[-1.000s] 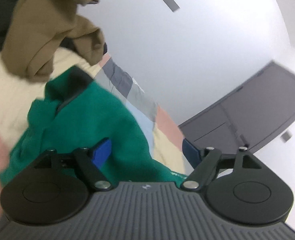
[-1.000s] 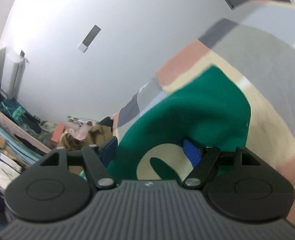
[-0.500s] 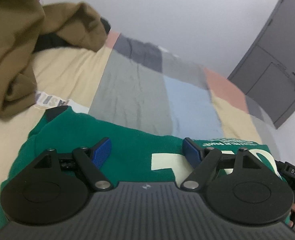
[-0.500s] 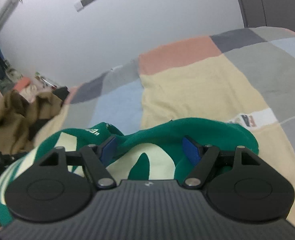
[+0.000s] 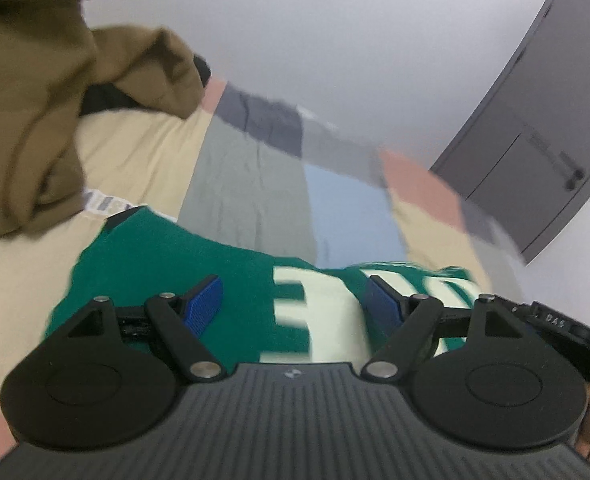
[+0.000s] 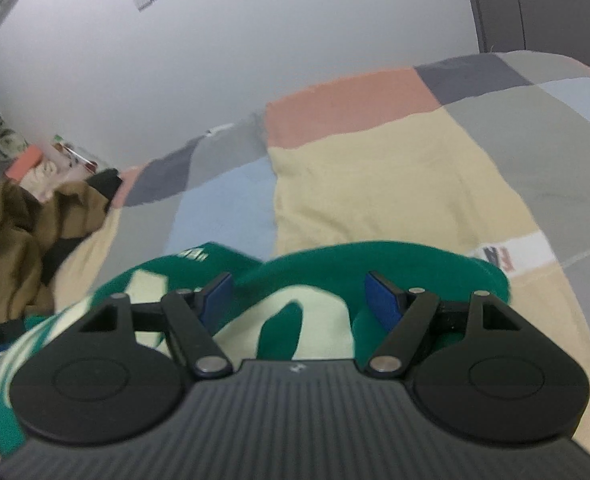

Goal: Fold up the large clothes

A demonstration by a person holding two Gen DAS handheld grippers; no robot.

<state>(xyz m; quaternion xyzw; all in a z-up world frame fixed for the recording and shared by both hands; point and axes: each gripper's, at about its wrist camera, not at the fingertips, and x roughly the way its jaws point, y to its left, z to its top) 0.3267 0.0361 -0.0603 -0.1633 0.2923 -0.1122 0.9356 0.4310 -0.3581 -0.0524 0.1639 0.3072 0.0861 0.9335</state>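
Both of your grippers hover low over the green knit sweater with cream block lettering (image 5: 167, 264), which lies bunched on the patchwork quilt of beige, grey, blue and salmon panels (image 5: 251, 184) and fills the lower middle of each wrist view. The left gripper (image 5: 293, 300) has its blue pads spread wide, cloth showing beneath the gap but nothing pinched; the right gripper (image 6: 299, 294) stands spread too, its pads clear of the rounded green hump beneath them. The garment is not flat — in the right wrist view it rolls up in a thick fold at centre, the lettering creased — so if you close here you may well catch several layers at once and drag a lump instead of an edge. The left view is blurred, so just where a hem or sleeve lies under that gripper cannot be told; grabbing blind risks an uneven fold. Watch also the crumpled brown garment (image 5: 35, 112) at upper left of the left wrist view, lying just beside the sweater's dark-edged corner — a sweep that way could snag it. The two grippers sit near each other, the right one's black housing showing at the lower right edge of the left view, so crossing paths could knock them together.
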